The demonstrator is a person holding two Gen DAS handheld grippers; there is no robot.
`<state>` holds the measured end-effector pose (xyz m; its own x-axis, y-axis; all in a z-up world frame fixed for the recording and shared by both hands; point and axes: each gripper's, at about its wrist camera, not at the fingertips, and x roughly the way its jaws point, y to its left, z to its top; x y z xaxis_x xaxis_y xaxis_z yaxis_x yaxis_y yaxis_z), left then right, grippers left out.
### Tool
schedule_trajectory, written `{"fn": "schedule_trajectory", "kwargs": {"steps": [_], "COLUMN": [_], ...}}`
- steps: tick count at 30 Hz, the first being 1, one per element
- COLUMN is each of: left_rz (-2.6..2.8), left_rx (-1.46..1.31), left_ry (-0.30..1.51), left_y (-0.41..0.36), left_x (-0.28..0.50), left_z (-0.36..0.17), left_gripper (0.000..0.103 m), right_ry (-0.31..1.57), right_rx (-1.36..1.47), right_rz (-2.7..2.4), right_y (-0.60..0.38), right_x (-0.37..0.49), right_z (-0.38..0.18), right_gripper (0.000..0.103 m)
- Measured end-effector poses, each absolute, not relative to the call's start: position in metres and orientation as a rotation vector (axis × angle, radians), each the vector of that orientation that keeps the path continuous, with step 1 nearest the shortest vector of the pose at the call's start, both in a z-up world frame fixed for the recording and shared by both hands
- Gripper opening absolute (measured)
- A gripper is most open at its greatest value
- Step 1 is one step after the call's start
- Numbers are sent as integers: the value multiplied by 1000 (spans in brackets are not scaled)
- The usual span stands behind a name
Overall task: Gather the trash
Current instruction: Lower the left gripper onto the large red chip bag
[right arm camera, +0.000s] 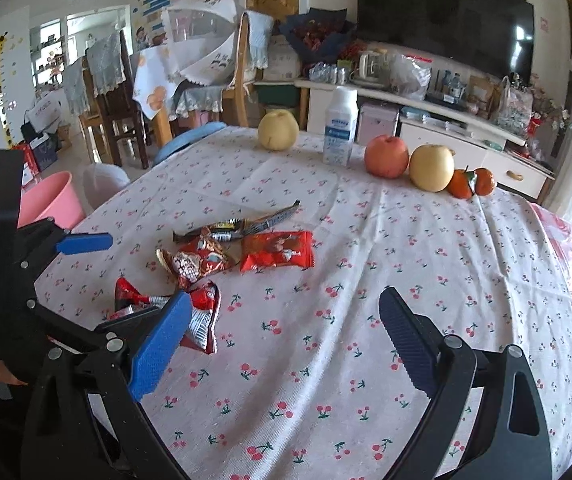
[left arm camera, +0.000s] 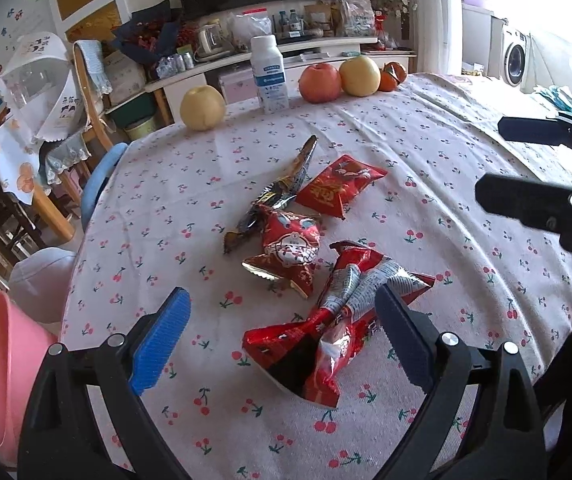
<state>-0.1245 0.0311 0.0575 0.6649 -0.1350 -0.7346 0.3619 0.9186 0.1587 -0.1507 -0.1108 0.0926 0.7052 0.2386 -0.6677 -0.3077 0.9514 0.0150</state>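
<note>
Several snack wrappers lie in a loose group on the cherry-print tablecloth (left arm camera: 426, 128). Nearest is a crumpled red and silver wrapper (left arm camera: 338, 320), also in the right wrist view (right arm camera: 201, 320). Behind it lie a red and white wrapper (left arm camera: 290, 248), a flat red packet (left arm camera: 340, 190) and a long dark wrapper (left arm camera: 281, 194). My left gripper (left arm camera: 281, 334) is open, its fingers on either side of the nearest wrapper, just above it. My right gripper (right arm camera: 281, 340) is open and empty over bare cloth to the right of the pile. A pink bin (left arm camera: 1, 368) stands off the table's left edge.
At the table's far edge stand a white bottle (left arm camera: 269, 74), a yellow pear (left arm camera: 202, 108), a red apple (left arm camera: 320, 83), another pear (left arm camera: 360, 76) and tangerines (left arm camera: 392, 76). Chairs and a TV shelf stand beyond. The right gripper shows at the right of the left wrist view (left arm camera: 526, 168).
</note>
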Motion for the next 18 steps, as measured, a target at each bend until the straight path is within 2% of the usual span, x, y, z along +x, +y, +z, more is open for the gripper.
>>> {"fn": "schedule_trajectory", "kwargs": {"steps": [18], "left_rz": [-359], "left_rx": [350], "left_ry": [856], "left_y": [16], "left_x": [-110], "left_z": [38], "left_gripper": [94], "right_ry": [781], "right_rx": [-122], "right_rz": [309], "right_y": [-105], "right_x": [-135], "right_z": [81], "right_gripper": [93]}}
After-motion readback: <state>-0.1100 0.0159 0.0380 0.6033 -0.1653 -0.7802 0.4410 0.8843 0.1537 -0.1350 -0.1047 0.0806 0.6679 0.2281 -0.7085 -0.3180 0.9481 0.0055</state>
